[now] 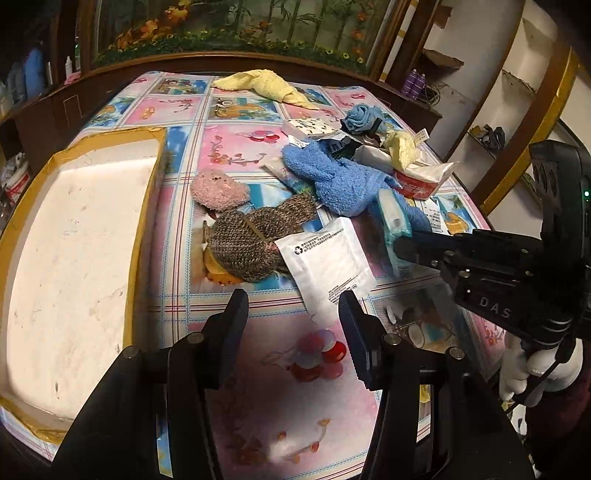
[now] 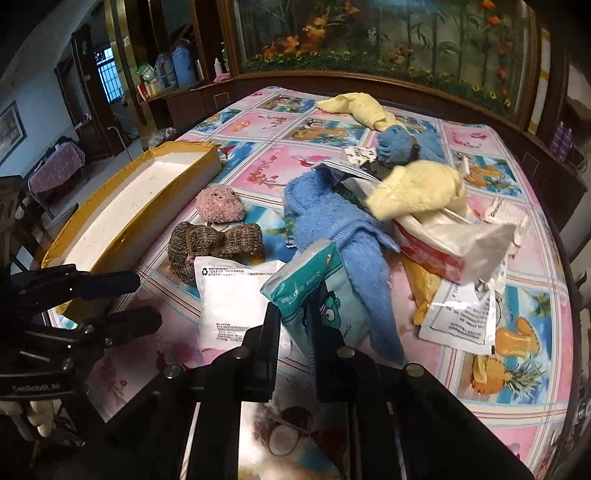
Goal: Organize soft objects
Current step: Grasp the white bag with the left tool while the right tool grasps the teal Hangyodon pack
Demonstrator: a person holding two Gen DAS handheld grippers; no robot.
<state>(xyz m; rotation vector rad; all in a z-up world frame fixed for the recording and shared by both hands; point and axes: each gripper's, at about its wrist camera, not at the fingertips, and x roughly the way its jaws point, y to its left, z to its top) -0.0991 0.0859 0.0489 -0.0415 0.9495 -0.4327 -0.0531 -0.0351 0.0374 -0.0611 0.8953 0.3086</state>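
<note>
My right gripper [image 2: 293, 321] is shut on a teal tissue pack [image 2: 314, 291], which also shows in the left wrist view [image 1: 397, 225]. My left gripper [image 1: 291, 325] is open and empty above the tablecloth, near a white pouch [image 1: 327, 271]. A brown knitted piece [image 1: 251, 236], a pink fluffy piece [image 1: 219, 188], a blue towel [image 1: 340, 181], a rolled blue cloth [image 1: 364, 116] and yellow cloths [image 1: 266, 86] lie on the table. The white foam box [image 1: 74, 240] with yellow taped edges sits at the left.
Plastic packets and papers [image 2: 458, 306] are mixed in the pile at the right. A red and white pack [image 2: 432, 247] lies under a clear bag. A dark wooden cabinet with a flower picture [image 1: 236, 33] runs behind the table.
</note>
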